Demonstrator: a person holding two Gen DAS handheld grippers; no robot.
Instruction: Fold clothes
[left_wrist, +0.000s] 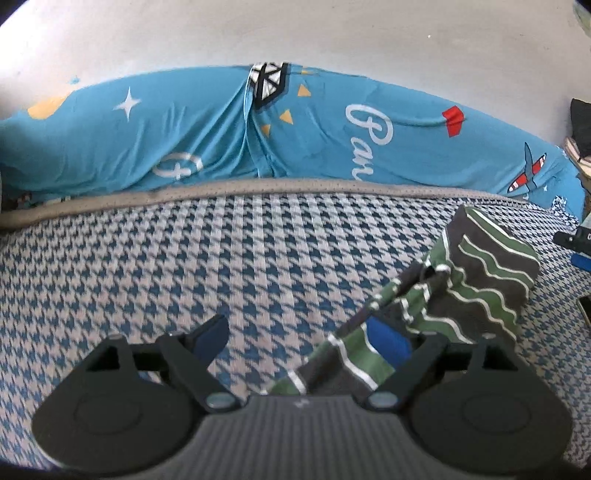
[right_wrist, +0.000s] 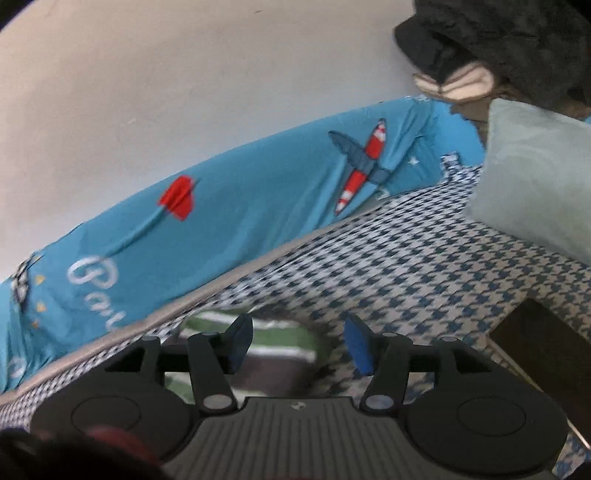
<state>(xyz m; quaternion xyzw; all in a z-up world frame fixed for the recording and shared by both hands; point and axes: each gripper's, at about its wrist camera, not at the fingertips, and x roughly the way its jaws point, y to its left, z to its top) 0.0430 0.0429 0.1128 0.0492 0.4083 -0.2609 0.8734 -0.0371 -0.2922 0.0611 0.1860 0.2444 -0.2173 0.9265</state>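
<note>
Left gripper (left_wrist: 299, 339): jaws spread wide, both blue pads showing; the left pad (left_wrist: 212, 338) hangs free over the bedspread, while the right pad (left_wrist: 388, 345) has striped cloth draped around and behind it; nothing is pinched between the two
Right gripper (right_wrist: 297, 345): fingers apart, blue pads clear of each other, empty gap between them, hovering low over the bed
Garment (left_wrist: 480, 280): dark grey-brown cloth with green and white wavy stripes, bunched on the right part of the bedspread in the left wrist view; one end stands up in a blocky fold, the other trails down toward the camera body past the right pad
Garment from the right wrist (right_wrist: 266, 343): blurred green and dark bands lie just behind the left finger, low in the picture; probably the same cloth, though the blur leaves its shape unclear
Bedspread (left_wrist: 184, 266): blue and beige houndstooth, edged with a grey trim band
Blue sheet (left_wrist: 192, 122): turquoise, printed with stars, triangles, white script and a red and white plane, rising behind the trim against a pale wall (left_wrist: 295, 33)
Pillow (right_wrist: 535, 173): pale green, at the far right of the bed
Plush toy (right_wrist: 498, 40): dark, above the pillow
</note>
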